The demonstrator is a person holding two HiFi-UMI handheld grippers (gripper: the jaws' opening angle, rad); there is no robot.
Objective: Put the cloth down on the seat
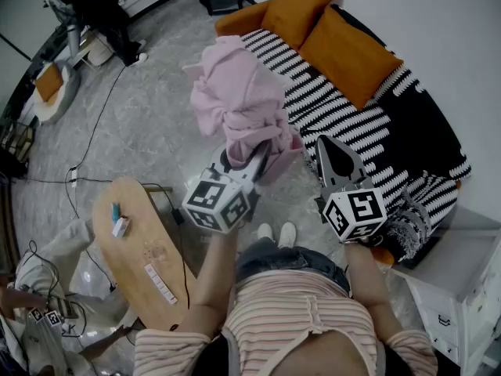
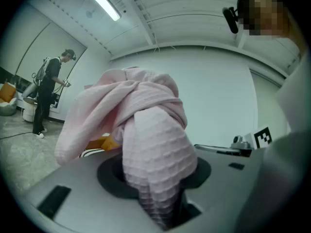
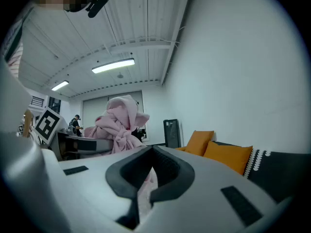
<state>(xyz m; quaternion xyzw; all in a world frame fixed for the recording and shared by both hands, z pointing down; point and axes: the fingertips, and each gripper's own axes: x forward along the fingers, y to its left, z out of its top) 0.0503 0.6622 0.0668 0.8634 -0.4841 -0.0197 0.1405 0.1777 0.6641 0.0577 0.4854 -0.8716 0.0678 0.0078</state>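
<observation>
Cloth (image 1: 239, 100) of pink waffle-weave fabric hangs bunched in the air. Its lower end is pinched in the left claw (image 1: 262, 157), whose jaws are clamped on the fabric. It hangs over the grey floor (image 1: 149, 116), just off the edge of the black-and-white striped sofa seat (image 1: 352, 128) with orange cushions (image 1: 344, 53). The right claw (image 1: 332, 151), just beside the cloth, has its jaws drawn together.
</observation>
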